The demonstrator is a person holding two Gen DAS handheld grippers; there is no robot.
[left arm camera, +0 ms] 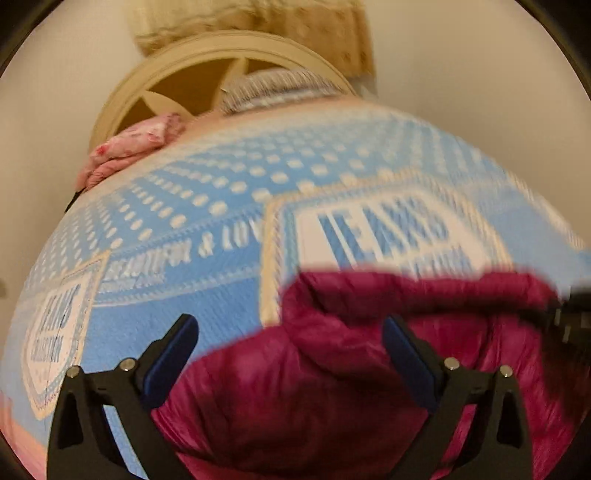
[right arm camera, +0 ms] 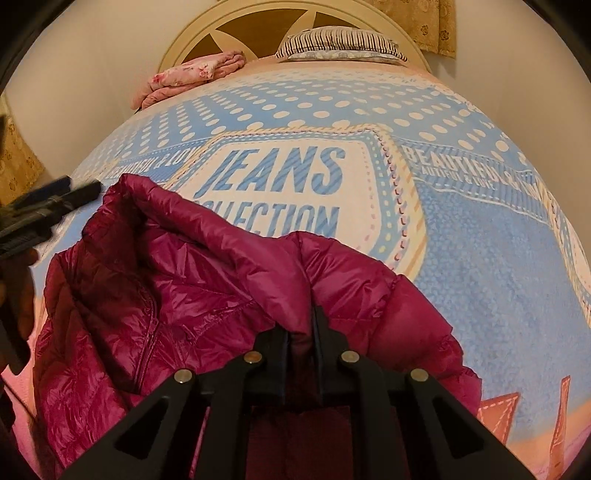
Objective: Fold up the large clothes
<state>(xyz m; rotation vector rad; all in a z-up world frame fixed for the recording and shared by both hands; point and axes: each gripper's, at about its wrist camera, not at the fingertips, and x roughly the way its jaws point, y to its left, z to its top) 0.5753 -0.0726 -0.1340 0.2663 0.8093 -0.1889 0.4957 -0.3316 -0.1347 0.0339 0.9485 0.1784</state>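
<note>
A shiny magenta puffer jacket (right arm camera: 177, 295) lies crumpled on the blue bedspread (right arm camera: 480, 258) near the bed's front edge. My right gripper (right arm camera: 301, 332) is shut on a fold of the jacket and holds it up. My left gripper (left arm camera: 290, 339) is open, its dark blue pads wide apart, hovering just above the jacket (left arm camera: 332, 369); nothing is between them. The left gripper also shows at the left edge of the right wrist view (right arm camera: 55, 199), beside the jacket's far corner. The left wrist view is blurred.
The bedspread has white dots and "JEANS COLLECTION" print (right arm camera: 280, 173). A folded pink floral blanket (right arm camera: 192, 74) and a striped pillow (right arm camera: 340, 44) lie at the head of the bed by the cream headboard (right arm camera: 192, 33). Walls flank both sides.
</note>
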